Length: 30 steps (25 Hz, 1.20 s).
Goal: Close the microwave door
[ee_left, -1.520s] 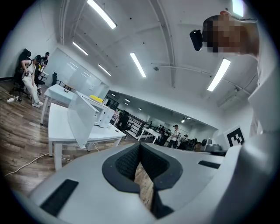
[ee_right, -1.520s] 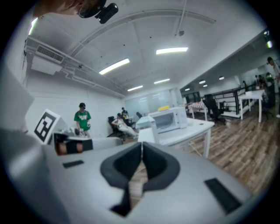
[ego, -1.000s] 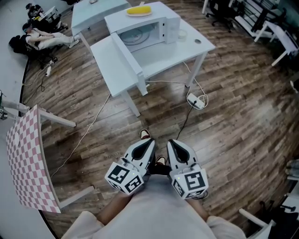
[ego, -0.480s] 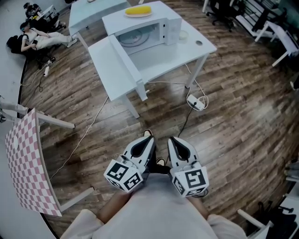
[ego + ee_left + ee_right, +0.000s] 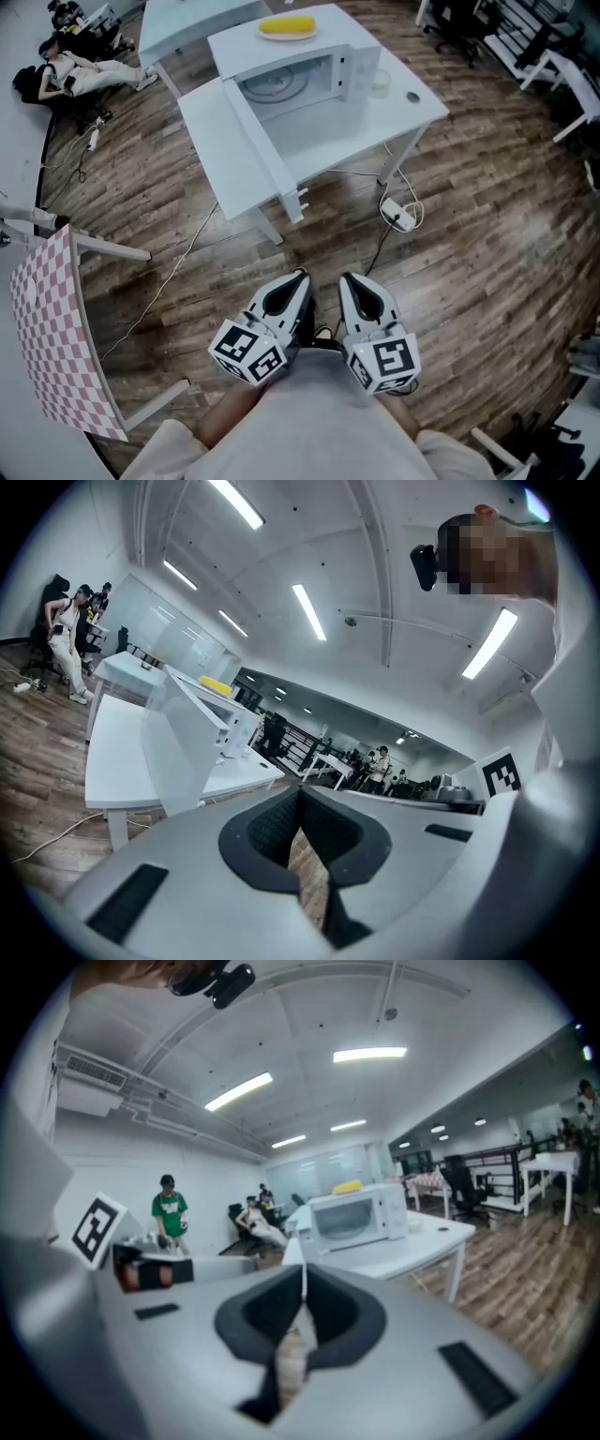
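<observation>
Head view shows microwave door (image 5: 239, 150) open; gripper views show both grippers' (image 5: 300, 796) (image 5: 303, 1277) fingers together.

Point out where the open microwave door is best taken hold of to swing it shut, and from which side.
Take the microwave door near its free vertical edge, the end nearest the person, coming from its outer face on the person's left. It stands swung wide open, hinged at the far end, so contact far from the hinge probably swings it easiest.
</observation>
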Motion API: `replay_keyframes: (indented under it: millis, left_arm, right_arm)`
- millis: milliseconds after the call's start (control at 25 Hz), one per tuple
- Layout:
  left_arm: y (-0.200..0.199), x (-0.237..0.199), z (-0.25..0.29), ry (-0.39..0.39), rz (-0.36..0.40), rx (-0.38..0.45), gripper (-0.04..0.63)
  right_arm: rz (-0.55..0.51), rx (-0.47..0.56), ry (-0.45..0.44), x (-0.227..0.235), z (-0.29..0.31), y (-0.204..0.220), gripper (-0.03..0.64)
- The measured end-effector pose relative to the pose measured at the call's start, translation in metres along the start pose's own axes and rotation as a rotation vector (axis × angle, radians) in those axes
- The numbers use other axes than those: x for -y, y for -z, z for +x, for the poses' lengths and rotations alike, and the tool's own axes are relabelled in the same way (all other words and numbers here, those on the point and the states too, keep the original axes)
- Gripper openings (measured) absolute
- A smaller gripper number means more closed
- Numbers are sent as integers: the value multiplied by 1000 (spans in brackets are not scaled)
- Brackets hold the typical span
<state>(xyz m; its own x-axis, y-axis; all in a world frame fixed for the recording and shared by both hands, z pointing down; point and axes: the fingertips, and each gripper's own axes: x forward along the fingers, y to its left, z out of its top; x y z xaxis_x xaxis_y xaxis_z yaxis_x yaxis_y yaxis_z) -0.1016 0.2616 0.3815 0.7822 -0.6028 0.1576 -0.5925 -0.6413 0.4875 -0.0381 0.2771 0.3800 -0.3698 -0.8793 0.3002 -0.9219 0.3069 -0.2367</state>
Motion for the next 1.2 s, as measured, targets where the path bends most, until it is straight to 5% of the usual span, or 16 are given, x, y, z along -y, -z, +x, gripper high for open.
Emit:
replay_keyframes:
  millis: [1200]
  left_arm:
    - [-87, -135, 56, 19, 13, -9, 18]
  right_arm:
    - [-39, 29, 40, 25, 156, -76, 24]
